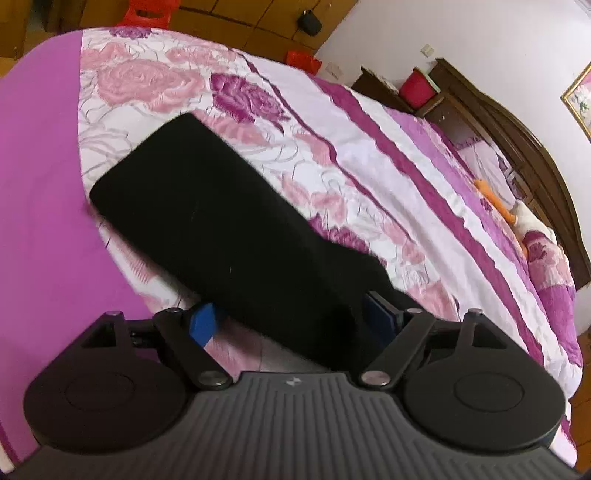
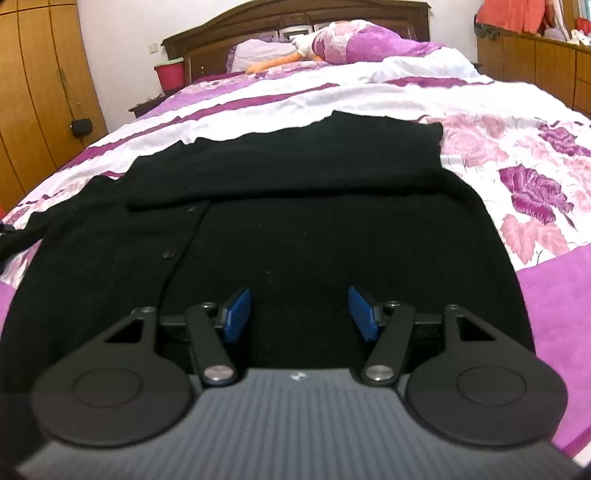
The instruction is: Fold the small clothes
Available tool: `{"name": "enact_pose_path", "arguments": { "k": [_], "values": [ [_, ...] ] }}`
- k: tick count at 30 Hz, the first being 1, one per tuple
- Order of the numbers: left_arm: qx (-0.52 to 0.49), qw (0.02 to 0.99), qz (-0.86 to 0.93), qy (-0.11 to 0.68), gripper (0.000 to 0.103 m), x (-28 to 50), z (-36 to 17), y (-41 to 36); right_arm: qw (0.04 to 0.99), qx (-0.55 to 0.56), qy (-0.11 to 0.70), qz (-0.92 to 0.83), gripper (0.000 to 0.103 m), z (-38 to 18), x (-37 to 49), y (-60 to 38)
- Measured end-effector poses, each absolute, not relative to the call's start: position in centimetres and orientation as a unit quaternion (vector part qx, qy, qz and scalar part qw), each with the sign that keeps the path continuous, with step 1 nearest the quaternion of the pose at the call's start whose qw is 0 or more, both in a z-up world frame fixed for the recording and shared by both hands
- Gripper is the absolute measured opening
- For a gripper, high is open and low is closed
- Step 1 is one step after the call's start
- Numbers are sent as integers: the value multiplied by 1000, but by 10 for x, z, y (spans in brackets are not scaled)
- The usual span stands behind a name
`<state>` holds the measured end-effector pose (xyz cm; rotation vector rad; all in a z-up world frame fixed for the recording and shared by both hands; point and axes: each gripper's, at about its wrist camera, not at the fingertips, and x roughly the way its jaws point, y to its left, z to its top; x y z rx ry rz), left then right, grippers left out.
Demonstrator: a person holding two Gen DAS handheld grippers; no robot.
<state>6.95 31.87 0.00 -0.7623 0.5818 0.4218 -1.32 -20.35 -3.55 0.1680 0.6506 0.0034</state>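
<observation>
A bed [image 2: 369, 96] fills both views, spread with a floral quilt [image 1: 332, 122] in pink and purple roses with purple stripes, over a plain purple sheet [image 1: 40, 192]. A dark wooden headboard [image 2: 295, 18] stands at the far end, with a pillow [image 2: 255, 53] and an orange plush toy [image 2: 273, 62] before it. A red bucket [image 2: 170, 75] sits on the nightstand beside a wooden wardrobe [image 2: 40, 85].

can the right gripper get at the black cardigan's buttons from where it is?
Probably yes. The right gripper is open over the black cardigan, and the button sits uncovered ahead and to its left. Nothing lies between them; a folded sleeve covers only the placket's far end.
</observation>
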Motion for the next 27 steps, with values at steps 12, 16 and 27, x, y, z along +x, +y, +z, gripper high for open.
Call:
{"name": "enact_pose_path", "arguments": {
  "k": [12,16,27],
  "values": [
    [-326,905,140,234,15,71,29,314,943,106,313,39,78,-30,-17,-207],
    [-297,927,97,209,15,73,59,290,946,138,285,68,78,-17,-26,-215],
    [-218,961,-50,165,14,85,137,174,956,149,245,65,78,-1,-37,-232]
  ]
}}
